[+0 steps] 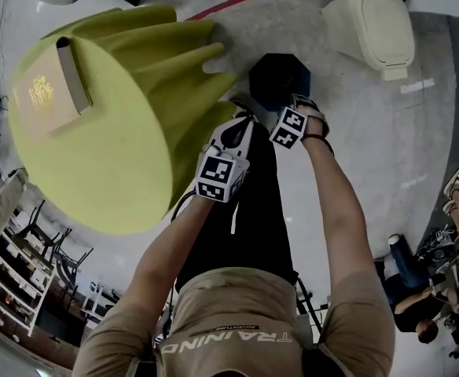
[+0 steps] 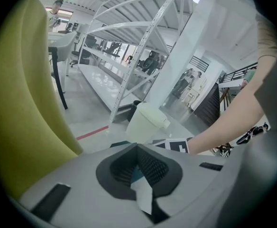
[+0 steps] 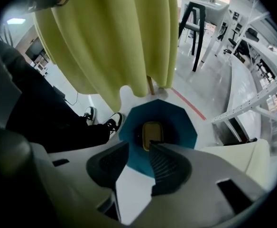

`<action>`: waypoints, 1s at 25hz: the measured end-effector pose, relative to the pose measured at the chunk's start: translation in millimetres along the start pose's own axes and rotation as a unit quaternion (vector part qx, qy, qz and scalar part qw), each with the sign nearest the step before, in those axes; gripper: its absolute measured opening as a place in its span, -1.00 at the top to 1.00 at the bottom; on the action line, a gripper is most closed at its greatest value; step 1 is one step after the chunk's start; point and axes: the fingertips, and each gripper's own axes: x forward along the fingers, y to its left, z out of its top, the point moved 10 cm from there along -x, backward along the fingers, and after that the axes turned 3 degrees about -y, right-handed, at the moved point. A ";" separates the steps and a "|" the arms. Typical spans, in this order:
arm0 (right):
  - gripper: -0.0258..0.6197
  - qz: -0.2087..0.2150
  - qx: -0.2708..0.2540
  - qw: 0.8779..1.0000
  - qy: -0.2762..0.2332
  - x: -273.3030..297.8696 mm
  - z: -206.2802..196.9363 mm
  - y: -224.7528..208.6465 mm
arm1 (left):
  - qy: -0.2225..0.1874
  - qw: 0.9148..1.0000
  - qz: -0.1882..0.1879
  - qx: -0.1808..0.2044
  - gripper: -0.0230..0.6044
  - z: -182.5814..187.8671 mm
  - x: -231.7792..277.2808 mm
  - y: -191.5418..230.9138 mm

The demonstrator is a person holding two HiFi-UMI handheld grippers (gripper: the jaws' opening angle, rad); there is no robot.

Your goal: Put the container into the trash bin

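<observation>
Two grippers are at work. The left gripper has its pads drawn together with nothing between them. The right gripper has its jaws standing apart and empty, and it points straight down over the one dark teal trash bin. The single yellowish container lies flat on the bottom of that bin, clear of the pads and just above their tips in the right gripper view. In the head view the trash bin sits at twelve o'clock from the right gripper, with the left gripper close at its nine o'clock. One round table under a yellow-green cloth fills the nine-to-ten o'clock part of that view and bears one flat yellow box and one grey bar. One cream lidded bin stands well apart at one o'clock. One red line runs across the floor at twelve o'clock. Two black-and-white shoes stand at the trash bin's nine o'clock in the right gripper view. The floor is pale grey, glossy and speckled. The room is an open hall with white metal racks, tables and one black stool. One person sits on the floor at four o'clock in the head view.
</observation>
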 end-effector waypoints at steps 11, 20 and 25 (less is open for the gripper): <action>0.91 -0.006 0.018 1.000 -0.011 -99.7 22.8 4.8 | -0.043 0.999 -0.015 0.017 0.92 56.6 -69.7 -29.7; 0.91 -0.015 -0.019 0.999 -0.048 -215.7 71.0 30.6 | -0.100 0.994 0.025 -0.025 0.92 89.3 -164.1 -43.0; 0.92 0.046 -0.022 0.990 -0.131 -287.7 119.6 62.9 | -0.136 0.988 0.057 -0.037 0.92 108.4 -229.5 -51.2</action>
